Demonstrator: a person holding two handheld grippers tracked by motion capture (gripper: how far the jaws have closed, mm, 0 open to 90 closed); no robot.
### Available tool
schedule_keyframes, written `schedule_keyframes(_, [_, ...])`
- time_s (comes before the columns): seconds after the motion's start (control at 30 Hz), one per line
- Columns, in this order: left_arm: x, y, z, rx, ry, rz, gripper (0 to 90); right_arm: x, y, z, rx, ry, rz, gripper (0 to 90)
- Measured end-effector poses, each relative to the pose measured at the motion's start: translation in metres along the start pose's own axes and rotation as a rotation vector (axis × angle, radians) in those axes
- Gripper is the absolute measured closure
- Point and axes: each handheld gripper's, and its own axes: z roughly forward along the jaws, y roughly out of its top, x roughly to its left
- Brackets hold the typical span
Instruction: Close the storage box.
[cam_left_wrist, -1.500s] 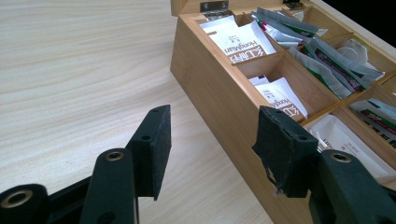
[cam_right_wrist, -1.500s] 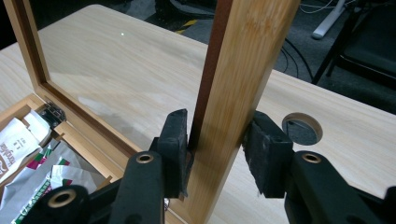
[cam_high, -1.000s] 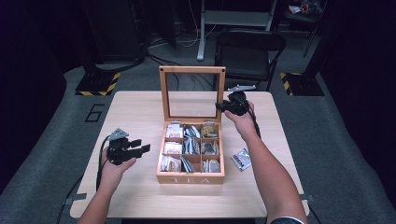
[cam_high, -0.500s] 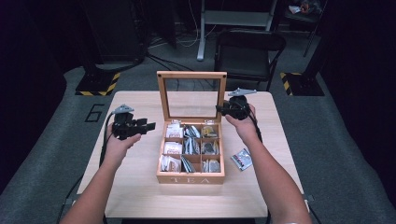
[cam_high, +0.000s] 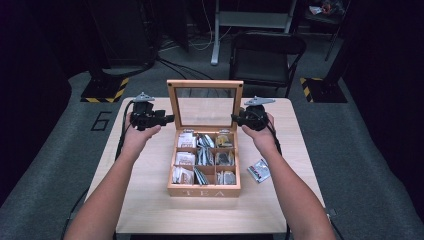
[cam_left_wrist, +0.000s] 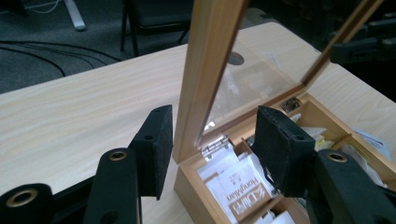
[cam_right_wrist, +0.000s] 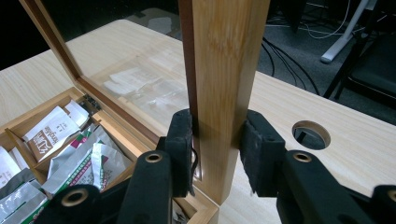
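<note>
Two hand-held grippers flank the upright glass-paned wooden lid (cam_high: 205, 102) of the open bamboo tea box (cam_high: 204, 190), which sits mid-tabletop (cam_high: 150, 200). Pinching the lid's right frame post between its pads is the right hand-held gripper (cam_right_wrist: 217, 140), just above the box's rear corner. At the lid's left post, the left hand-held gripper (cam_left_wrist: 210, 140) stands spread, its jaws straddling the post without pressing; a loose foil sachet (cam_high: 260, 170) lies right of the box.
</note>
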Motion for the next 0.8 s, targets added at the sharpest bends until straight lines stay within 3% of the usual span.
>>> schedule_keyframes(0.2, [-0.005,0.013,0.004,-0.021,0.006,0.032,48.6,0.002,-0.001,-0.002,-0.003,-0.003,-0.013,65.5])
schedule_keyframes(0.27, [-0.007,0.018,0.004,-0.045,0.007,0.034,51.7,0.002,-0.002,-0.002,-0.009,-0.003,-0.019,65.5])
schedule_keyframes(0.43, [-0.011,0.025,0.005,-0.051,0.034,0.053,56.7,0.003,-0.004,-0.003,-0.019,-0.005,-0.027,65.3])
schedule_keyframes(0.57, [-0.011,0.025,0.005,-0.054,0.042,0.034,62.1,0.004,-0.004,-0.004,-0.016,-0.007,-0.03,64.8])
schedule_keyframes(0.8, [-0.011,0.02,0.003,-0.07,0.03,0.026,62.4,0.007,-0.003,-0.008,-0.014,-0.001,-0.032,57.4])
